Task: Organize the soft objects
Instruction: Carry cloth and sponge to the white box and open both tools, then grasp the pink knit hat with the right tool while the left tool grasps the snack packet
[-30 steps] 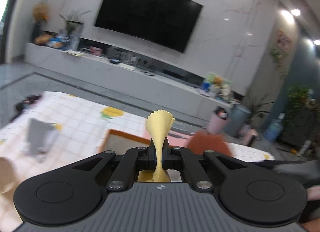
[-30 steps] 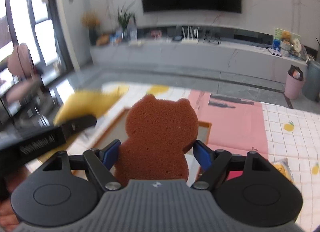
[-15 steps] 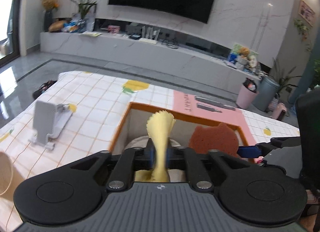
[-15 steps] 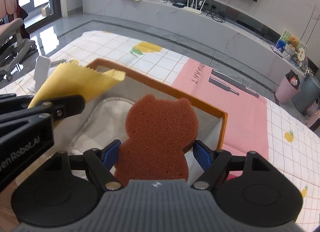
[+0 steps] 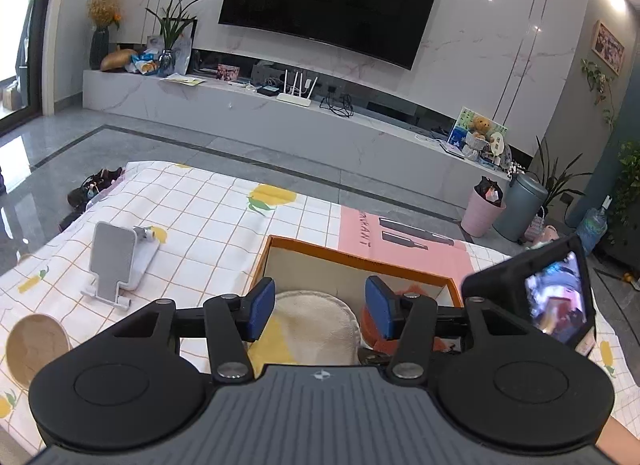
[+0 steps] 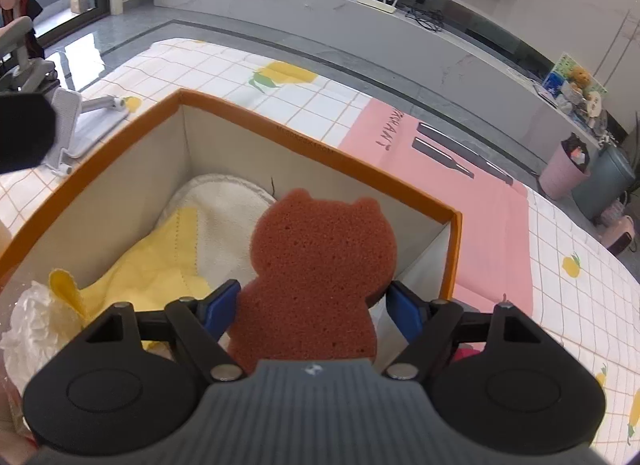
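The brown bear-shaped foam sponge [image 6: 316,265] stands upright between the blue pads of the right gripper [image 6: 314,305], whose jaws are opening; the left pad looks to touch its flank, while the right pad seems just clear of it, though I cannot tell for sure. Below and ahead of this gripper lies the orange-rimmed cardboard box with white inner walls [image 6: 304,145], which holds a round cream towelling pad [image 6: 228,213] and, to the sponge's left, a crumpled yellow cloth [image 6: 160,269]. The sponge's porous body hangs over the box's right half. The left gripper [image 5: 320,311] has its jaws opening with nothing between them; the cloth and pad show below it in the box. A grey folding phone stand [image 5: 116,261] lies on the lemon-print checked tablecloth [image 5: 208,209] to its left, and a pink mat [image 5: 404,241] lies beyond the box.
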